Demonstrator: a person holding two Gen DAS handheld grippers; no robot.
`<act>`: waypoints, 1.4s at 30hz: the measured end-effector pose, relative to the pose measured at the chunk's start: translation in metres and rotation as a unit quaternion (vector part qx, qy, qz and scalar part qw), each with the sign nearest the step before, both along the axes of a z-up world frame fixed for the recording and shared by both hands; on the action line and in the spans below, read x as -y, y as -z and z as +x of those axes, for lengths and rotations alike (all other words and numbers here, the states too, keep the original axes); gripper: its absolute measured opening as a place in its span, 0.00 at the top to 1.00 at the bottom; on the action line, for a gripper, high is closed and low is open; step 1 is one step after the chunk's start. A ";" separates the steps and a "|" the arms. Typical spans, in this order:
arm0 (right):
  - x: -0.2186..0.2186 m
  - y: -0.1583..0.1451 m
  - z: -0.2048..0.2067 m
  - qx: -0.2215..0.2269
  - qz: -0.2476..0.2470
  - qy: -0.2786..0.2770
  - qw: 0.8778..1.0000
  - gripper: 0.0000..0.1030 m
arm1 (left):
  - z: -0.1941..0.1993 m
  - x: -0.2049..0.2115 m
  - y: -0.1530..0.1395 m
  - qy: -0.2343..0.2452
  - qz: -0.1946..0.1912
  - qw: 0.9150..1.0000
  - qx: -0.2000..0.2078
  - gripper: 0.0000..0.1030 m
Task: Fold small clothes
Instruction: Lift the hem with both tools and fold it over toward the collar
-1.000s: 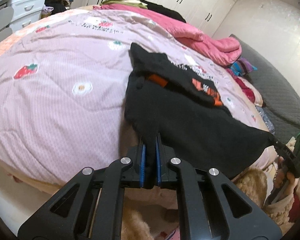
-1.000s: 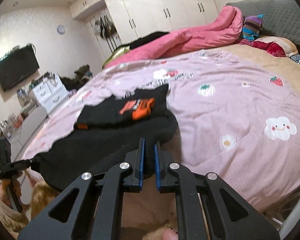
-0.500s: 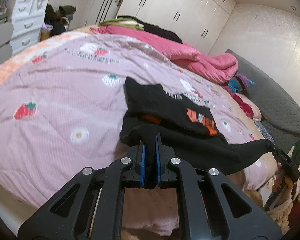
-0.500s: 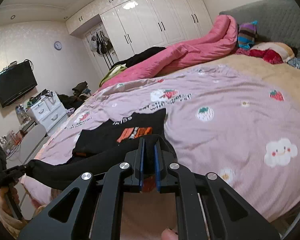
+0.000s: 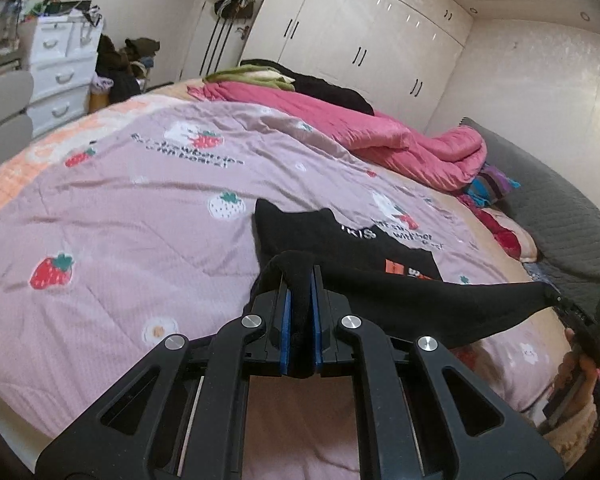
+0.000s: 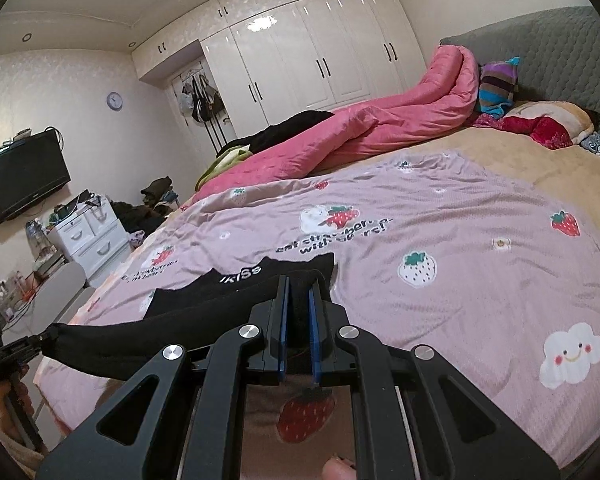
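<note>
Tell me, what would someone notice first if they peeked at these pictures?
Probably the black garment, stretched in the air between the left tool and the right tool, each shut on one end of it, while its far part lies on the bed. Next comes the pink strawberry bedspread under it, filling most of both views. Behind that, a bright pink quilt is heaped along the far side, in front of the white wardrobe.

Black garment (image 5: 380, 256) with orange and white print, far part flat on bed, near edge lifted taut.
</note>
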State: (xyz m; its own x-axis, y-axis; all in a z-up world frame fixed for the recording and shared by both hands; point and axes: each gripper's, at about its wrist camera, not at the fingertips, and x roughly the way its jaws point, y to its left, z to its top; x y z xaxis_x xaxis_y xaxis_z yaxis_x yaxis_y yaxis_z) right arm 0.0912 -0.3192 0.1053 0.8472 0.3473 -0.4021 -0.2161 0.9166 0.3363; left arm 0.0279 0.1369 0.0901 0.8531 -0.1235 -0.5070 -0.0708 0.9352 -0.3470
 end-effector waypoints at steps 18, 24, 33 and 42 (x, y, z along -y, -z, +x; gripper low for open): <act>-0.021 -0.013 0.061 0.003 -0.005 0.028 1.000 0.92 | 0.063 -0.001 -0.011 -0.040 0.037 0.998 0.012 0.97; -0.023 -0.011 0.086 -0.014 -0.006 0.052 0.999 0.92 | 0.085 -0.002 -0.011 -0.047 0.042 0.998 0.012 0.97; -0.034 -0.003 0.120 -0.033 -0.013 0.069 0.997 0.92 | 0.122 -0.004 -0.001 -0.052 0.068 0.996 -0.005 0.97; -0.043 0.023 0.147 -0.041 -0.021 0.073 0.996 0.92 | 0.148 -0.008 0.021 -0.052 0.075 0.995 -0.028 0.97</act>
